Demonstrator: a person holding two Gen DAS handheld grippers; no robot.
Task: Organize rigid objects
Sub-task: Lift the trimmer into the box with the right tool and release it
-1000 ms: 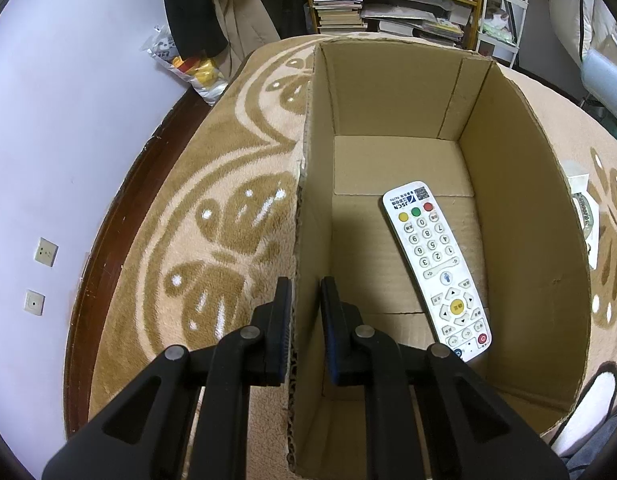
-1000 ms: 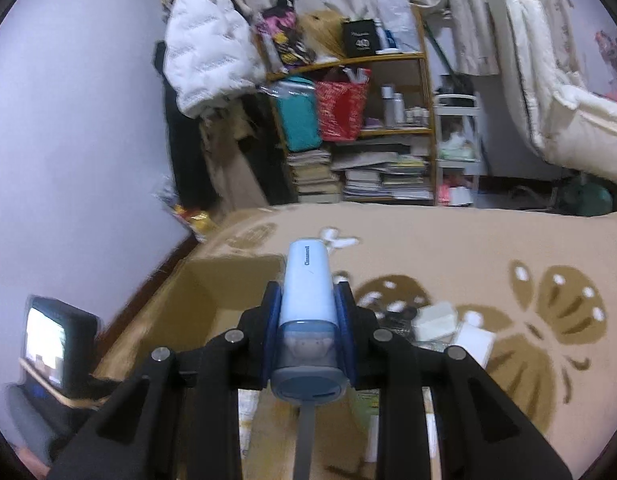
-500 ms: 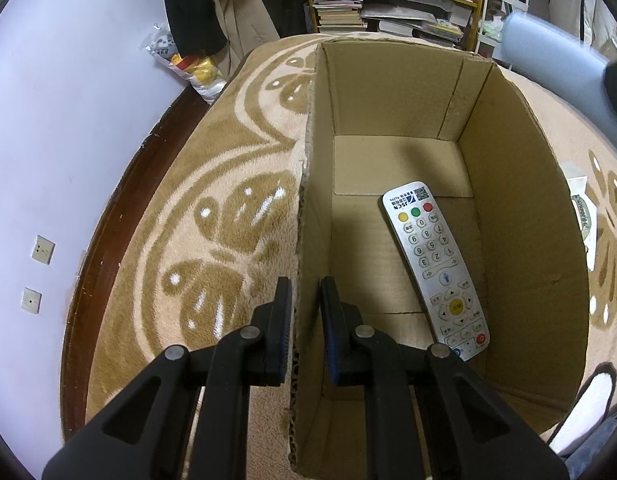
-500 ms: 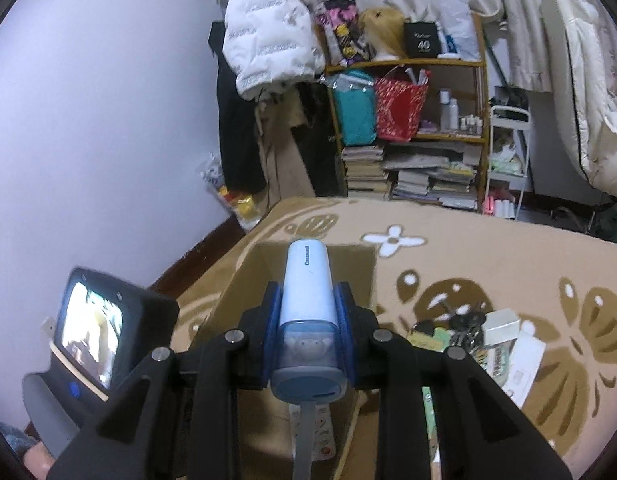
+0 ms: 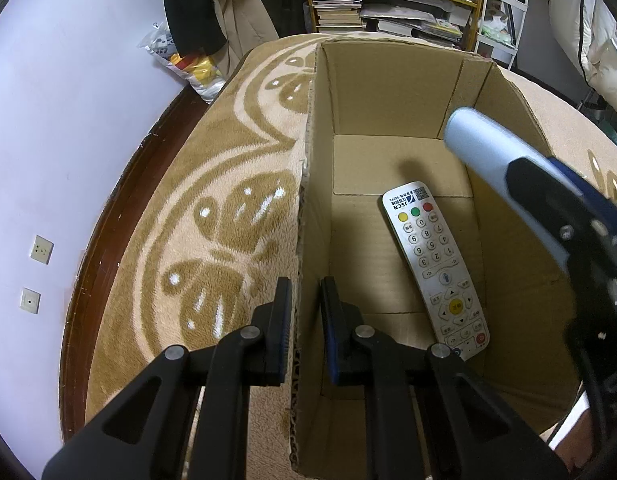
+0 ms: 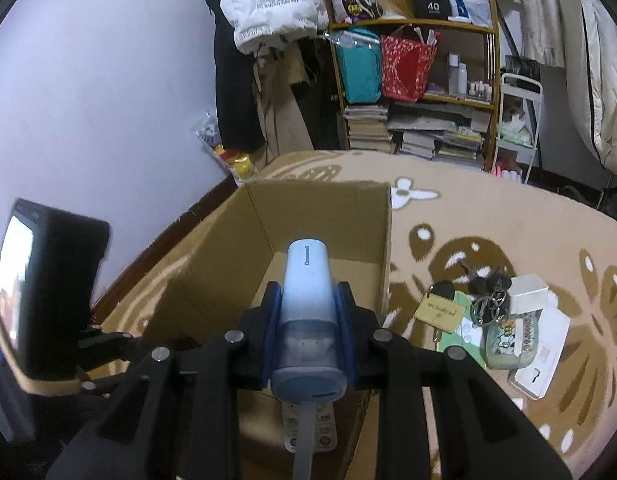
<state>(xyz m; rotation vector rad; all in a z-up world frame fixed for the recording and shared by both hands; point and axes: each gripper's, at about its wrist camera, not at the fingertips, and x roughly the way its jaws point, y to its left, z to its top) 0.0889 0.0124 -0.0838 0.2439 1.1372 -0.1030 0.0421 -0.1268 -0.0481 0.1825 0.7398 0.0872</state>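
The white remote control [image 5: 434,268] in the middle of the left wrist frame carries "JSCN" at its top and digits on its keys. In the right wrist frame, a black box [image 6: 431,1] on the shelf at the upper centre shows "40".

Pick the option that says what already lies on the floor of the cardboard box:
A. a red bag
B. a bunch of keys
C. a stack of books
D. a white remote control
D: the left wrist view shows a white remote control lying flat on the bottom of the cardboard box, with nothing else resting on the box floor.
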